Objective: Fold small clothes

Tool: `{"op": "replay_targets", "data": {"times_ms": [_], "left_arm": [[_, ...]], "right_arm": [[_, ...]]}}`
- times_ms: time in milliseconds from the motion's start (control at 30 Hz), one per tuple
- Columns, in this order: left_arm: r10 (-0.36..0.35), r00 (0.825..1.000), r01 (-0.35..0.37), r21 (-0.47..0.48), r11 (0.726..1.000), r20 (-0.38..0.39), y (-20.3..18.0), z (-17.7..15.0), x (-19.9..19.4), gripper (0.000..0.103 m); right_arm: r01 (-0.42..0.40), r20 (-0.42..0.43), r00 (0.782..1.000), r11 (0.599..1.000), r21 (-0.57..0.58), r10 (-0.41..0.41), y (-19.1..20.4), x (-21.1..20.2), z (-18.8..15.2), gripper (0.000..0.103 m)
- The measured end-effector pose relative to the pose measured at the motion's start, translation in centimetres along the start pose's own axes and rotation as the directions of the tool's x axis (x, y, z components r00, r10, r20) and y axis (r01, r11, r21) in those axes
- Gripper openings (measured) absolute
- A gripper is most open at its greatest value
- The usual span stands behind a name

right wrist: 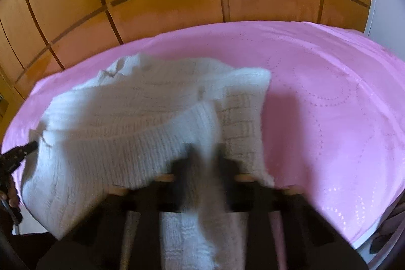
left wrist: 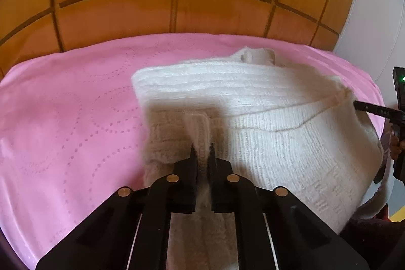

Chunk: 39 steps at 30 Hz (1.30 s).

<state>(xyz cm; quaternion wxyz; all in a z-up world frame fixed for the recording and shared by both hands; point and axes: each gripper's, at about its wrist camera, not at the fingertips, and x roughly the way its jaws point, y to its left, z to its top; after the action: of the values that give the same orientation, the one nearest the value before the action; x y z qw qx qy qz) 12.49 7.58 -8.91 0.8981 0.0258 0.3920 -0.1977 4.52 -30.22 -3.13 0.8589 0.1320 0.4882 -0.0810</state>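
Under white sweater, blurred right gripper half-hidden.

Left tool pinching a raised fold of white knit sweater, spread over pink quilted bed cover. Right tool at sweater's right edge. Wooden panelled headboard behind.

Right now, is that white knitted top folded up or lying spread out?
Partly folded: the white knitted top has its near edge lifted, pinched by the left hand-held gripper and the right hand-held gripper, above the pink sheet.
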Motion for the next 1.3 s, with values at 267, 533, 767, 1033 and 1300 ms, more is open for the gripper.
{"op": "replay_targets", "data": {"times_ms": [267, 533, 767, 1033, 1300], "left_arm": [[-0.058, 0.988, 0.071, -0.09, 0.993, 0.14, 1.6, 2.4, -6.1, 0.005], [-0.019, 0.981, 0.05, -0.159, 0.986, 0.194, 2.5, 10.0, -4.3, 0.005], [0.098, 0.994, -0.089, -0.17, 0.981, 0.045, 3.6, 13.4, 4.6, 0.005], [0.154, 0.988, -0.157, -0.235, 0.959, -0.03, 5.0, 12.3, 5.8, 0.032], [-0.084, 0.995, 0.092, -0.126, 0.988, 0.062, 0.1, 12.4, 2.6, 0.033]], "right_arm": [[-0.041, 0.136, 0.99, 0.999, 0.02, 0.038, 0.2, -6.6, 2.3, 0.005], [-0.012, 0.222, 0.975, 0.995, 0.1, -0.011, -0.7, -4.9, 9.0, 0.005], [0.098, 0.082, 0.99, 0.98, 0.173, -0.114, -2.6, 4.8, 12.4, 0.005], [0.141, 0.049, 0.987, 0.967, 0.212, -0.155, -3.3, 7.4, 10.8, 0.057], [-0.111, 0.075, 0.991, 0.993, 0.045, 0.108, 4.1, 4.4, 10.6, 0.054]]}}
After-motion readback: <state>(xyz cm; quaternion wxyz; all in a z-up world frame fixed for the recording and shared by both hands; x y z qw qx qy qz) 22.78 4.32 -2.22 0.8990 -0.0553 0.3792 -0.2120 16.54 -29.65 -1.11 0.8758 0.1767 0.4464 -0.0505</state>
